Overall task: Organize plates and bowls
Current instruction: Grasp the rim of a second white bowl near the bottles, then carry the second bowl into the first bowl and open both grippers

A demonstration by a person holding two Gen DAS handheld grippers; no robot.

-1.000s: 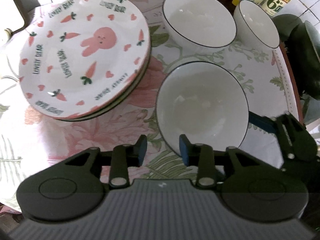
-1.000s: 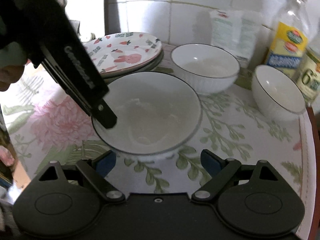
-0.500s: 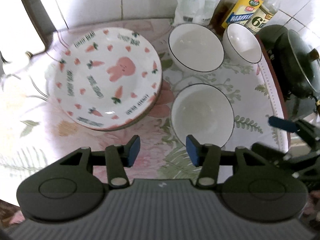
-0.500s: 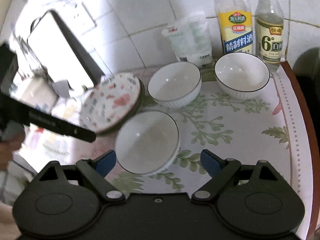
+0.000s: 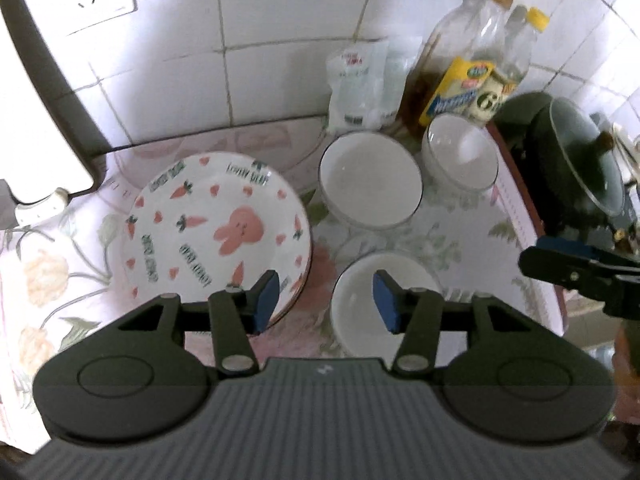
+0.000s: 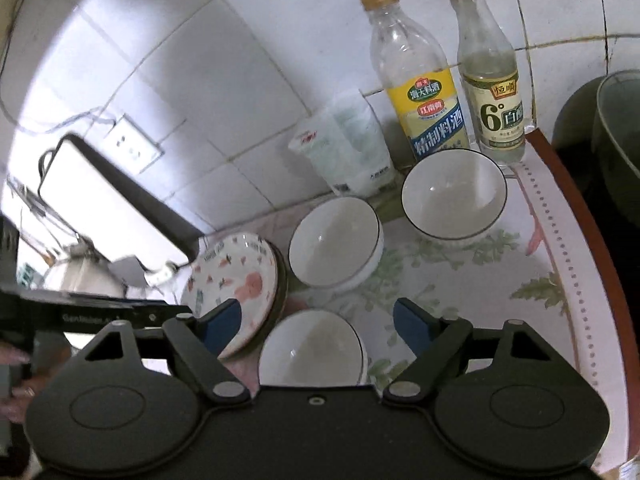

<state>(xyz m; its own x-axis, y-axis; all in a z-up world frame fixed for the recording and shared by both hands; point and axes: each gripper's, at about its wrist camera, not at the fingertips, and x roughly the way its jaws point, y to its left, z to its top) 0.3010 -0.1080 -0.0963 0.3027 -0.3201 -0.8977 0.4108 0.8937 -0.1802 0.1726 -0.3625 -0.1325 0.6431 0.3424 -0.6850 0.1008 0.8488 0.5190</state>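
Plates: stacked white ceramic rabbit-and-carrot plates (image 5: 216, 232) at desk (image 5: 472, 236) left; three white black-rimmed bowls (image 5: 370, 178) separate at right, unstacked. Left tongs (image 5: 326, 300), right tongs (image 6: 318, 324) both wide open, empty, hovering above. Likely step: bowl nesting not begun. Next: descend, pinch nearest bowl (image 6: 312, 352) rim.

I see bright daylight blowing out the window (image 5: 24, 120) left of my left gripper (image 5: 326, 300); tiles (image 6: 240, 92) bow at the edges, slightly soft throughout.
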